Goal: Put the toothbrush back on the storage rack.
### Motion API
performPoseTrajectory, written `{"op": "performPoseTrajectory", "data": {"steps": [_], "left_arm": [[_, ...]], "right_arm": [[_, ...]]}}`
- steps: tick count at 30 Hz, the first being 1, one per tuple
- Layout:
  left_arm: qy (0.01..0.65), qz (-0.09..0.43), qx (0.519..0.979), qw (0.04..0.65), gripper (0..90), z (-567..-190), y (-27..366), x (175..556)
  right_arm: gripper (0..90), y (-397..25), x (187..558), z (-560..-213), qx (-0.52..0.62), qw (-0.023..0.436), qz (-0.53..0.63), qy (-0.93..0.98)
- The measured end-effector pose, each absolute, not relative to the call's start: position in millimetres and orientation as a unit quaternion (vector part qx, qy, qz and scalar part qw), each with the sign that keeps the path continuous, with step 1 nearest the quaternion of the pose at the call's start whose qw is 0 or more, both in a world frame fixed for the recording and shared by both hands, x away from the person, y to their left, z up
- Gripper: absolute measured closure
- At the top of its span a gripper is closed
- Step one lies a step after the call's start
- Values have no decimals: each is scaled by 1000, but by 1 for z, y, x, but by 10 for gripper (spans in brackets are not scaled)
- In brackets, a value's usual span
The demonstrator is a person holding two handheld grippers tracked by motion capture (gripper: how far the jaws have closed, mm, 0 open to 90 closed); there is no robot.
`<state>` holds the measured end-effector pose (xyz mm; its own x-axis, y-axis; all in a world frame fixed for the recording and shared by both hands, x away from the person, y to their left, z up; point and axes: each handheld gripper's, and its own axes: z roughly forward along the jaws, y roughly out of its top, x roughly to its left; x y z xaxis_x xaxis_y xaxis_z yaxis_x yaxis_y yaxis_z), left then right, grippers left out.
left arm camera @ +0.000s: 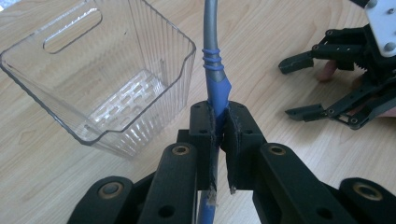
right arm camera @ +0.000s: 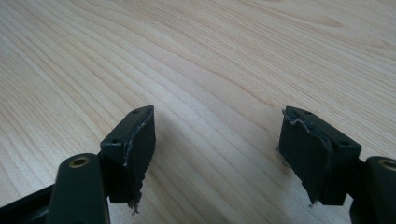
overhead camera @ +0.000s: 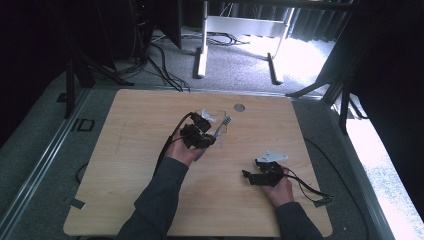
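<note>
In the left gripper view, the left gripper (left arm camera: 218,140) sits at the bottom centre of the frame with its two black jaws clamped tight on the blue rubbery grip of a toothbrush with a grey and blue handle (left arm camera: 213,65), whose shaft runs straight up out of the top of the picture. To the upper left of that view stands a clear ribbed plastic bin with a slotted handle cut-out (left arm camera: 56,74), empty, resting on the pale wooden table (left arm camera: 289,28); the toothbrush shaft passes just beside the bin's right wall, outside it as far as can be told. In the high view the left gripper (overhead camera: 200,132) is at the middle of the table with the toothbrush (overhead camera: 222,125) angling up and to the right, bristle head uppermost, by the faintly visible bin (overhead camera: 212,120). The right gripper (overhead camera: 255,175), in the lower right of the high view, lies low near the tabletop and well apart from the bin; the right gripper view shows its jaws spread wide with bare wood between them. The step in hand looks like carrying the toothbrush to the bin. The next move likely calls for swinging the brush over the rim, then parting the jaws so that it drops inside.
</note>
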<state>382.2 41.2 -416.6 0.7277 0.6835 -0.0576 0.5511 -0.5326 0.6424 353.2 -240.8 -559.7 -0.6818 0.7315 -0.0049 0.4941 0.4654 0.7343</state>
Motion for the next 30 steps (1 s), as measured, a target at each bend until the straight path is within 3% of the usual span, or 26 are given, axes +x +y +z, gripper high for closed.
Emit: {"op": "performPoseTrajectory", "data": {"steps": [30], "left_arm": [[344,131,846,385,825,-415,42,388]], "right_arm": [[269,-241,353,-560,365,162,366,841]]}}
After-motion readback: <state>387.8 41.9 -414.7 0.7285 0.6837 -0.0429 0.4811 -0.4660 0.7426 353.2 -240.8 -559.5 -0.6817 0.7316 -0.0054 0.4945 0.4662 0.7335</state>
